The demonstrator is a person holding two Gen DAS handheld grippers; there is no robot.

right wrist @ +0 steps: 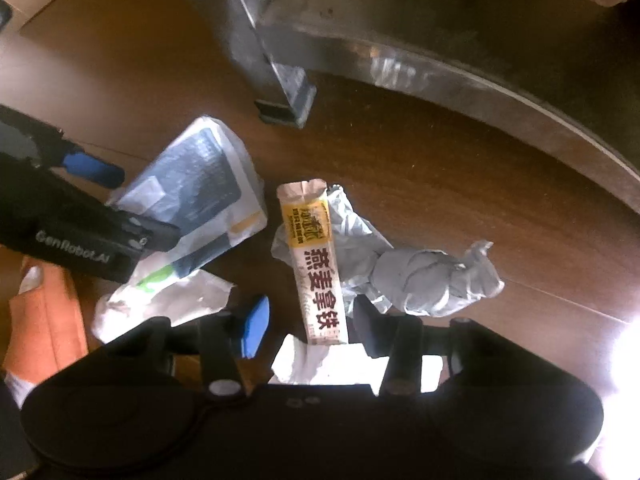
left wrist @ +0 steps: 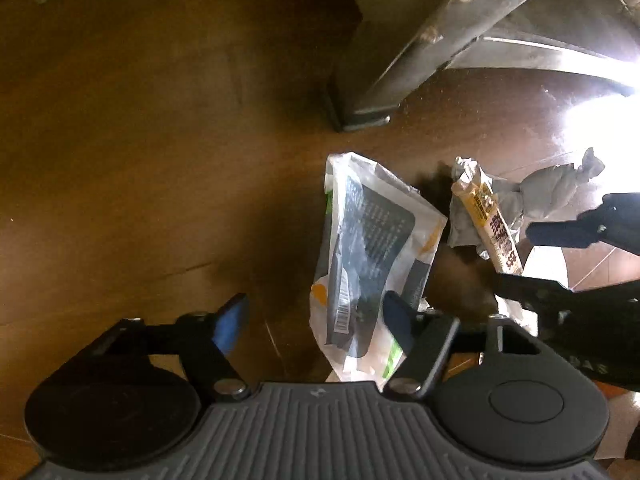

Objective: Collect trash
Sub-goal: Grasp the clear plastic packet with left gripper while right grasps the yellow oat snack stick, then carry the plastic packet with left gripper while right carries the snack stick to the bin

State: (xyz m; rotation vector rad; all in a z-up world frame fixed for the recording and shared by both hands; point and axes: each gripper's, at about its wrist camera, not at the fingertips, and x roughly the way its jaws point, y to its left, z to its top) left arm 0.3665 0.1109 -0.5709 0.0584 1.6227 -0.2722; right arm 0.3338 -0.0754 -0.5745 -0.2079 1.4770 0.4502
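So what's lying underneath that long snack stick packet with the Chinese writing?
The stick packet lies across crumpled grey paper, which spreads out to its right. Its near end overlaps a white tissue. Whatever sits directly beneath the packet's middle is covered.

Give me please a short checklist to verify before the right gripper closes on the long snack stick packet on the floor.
1. Right gripper open: ok, both fingers are spread.
2. Oat latte stick packet between the fingers: ok, its near end lies in the gap.
3. Packet free of other trash: not ok, it lies over the crumpled grey paper, and a white tissue is under its near end.
4. Left gripper out of the way: ok, it is open at the white plastic pouch, apart from the packet.
5. Metal table leg clear of the path: ok, it stands beyond the trash.
6. Fingers low enough to pinch: cannot tell.
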